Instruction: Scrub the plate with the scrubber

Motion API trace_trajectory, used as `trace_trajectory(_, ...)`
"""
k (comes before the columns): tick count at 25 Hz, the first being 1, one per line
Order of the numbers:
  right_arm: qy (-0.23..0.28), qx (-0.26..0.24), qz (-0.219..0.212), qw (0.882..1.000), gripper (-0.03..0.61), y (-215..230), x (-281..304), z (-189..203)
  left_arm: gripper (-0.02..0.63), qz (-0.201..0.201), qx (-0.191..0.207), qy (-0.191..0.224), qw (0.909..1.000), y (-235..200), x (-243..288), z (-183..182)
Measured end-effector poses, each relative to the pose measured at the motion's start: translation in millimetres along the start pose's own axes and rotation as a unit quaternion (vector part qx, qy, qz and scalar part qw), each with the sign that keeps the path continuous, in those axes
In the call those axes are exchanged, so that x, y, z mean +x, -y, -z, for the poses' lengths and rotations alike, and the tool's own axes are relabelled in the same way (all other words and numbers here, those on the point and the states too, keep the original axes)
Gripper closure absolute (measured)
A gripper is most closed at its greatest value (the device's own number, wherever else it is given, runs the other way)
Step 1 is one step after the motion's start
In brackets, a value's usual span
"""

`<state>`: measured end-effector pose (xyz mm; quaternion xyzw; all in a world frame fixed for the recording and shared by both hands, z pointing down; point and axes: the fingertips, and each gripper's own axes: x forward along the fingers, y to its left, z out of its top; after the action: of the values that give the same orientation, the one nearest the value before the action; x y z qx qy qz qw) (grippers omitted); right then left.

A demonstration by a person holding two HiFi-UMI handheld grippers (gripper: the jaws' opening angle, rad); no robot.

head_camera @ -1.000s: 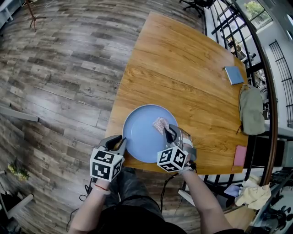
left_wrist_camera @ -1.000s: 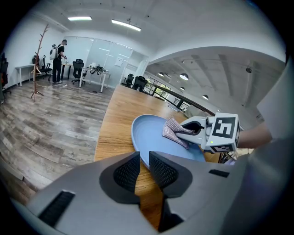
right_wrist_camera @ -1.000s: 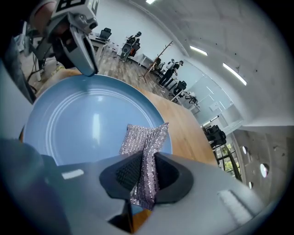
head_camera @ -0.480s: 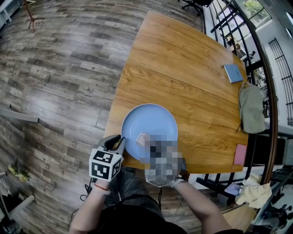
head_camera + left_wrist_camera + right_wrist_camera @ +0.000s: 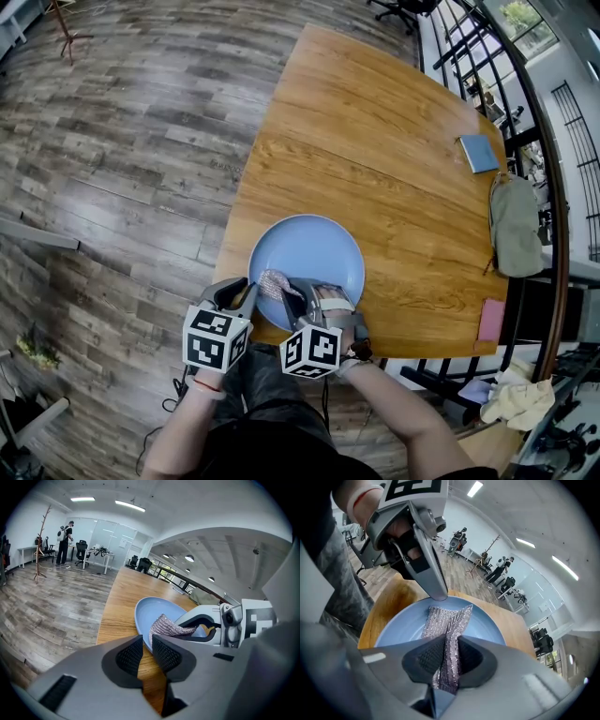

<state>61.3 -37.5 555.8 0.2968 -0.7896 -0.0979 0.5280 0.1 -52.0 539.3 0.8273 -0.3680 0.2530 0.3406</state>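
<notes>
A round light-blue plate [image 5: 314,253] lies near the front edge of the wooden table [image 5: 375,141]. My left gripper [image 5: 246,292] is at the plate's near-left rim, and in the left gripper view its jaws [image 5: 146,641] are closed on the plate [image 5: 154,611] rim. My right gripper [image 5: 286,289] is shut on a silvery mesh scrubber [image 5: 273,282]. The scrubber [image 5: 451,616] lies on the near-left part of the plate [image 5: 492,625], just beside the left gripper [image 5: 438,595]. The left gripper view shows the scrubber [image 5: 166,626] hanging from the right gripper [image 5: 190,629].
A blue notebook [image 5: 479,153], a grey-green bag [image 5: 516,225] and a pink pad [image 5: 492,319] lie along the table's right side, next to a black railing [image 5: 525,84]. Wooden floor [image 5: 122,141] lies to the left of the table.
My right gripper has carried the scrubber leftward across the plate, from its near-right part to its near-left part beside the left gripper. The left gripper and plate have stayed put.
</notes>
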Motion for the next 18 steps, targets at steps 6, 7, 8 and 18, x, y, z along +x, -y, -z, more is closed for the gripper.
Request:
trace_trajectory(6, 0.006, -0.045, 0.032, 0.998, 0.522, 21.3, 14.6, -5.3, 0.554, -0.001, 0.001, 0.001, 1.0, -1.0, -0.2, -0.1)
trace_trajectory(7, 0.006, -0.048, 0.038, 0.998, 0.522, 26.6, 17.4, -5.3, 0.554, -0.001, 0.001, 0.001, 1.0, -0.8, -0.3, 0.0)
trace_trajectory(8, 0.007, -0.049, 0.045, 0.998, 0.522, 32.3, 20.5, -4.9, 0.554, -0.002, 0.002, 0.001, 1.0, -0.8, -0.5, 0.0)
trace_trajectory(18, -0.012, -0.06, 0.114, 0.992, 0.523, 94.9, 43.1, 17.7, 0.555, 0.0, 0.0, 0.005, 1.0, -1.3, -1.3, -0.5)
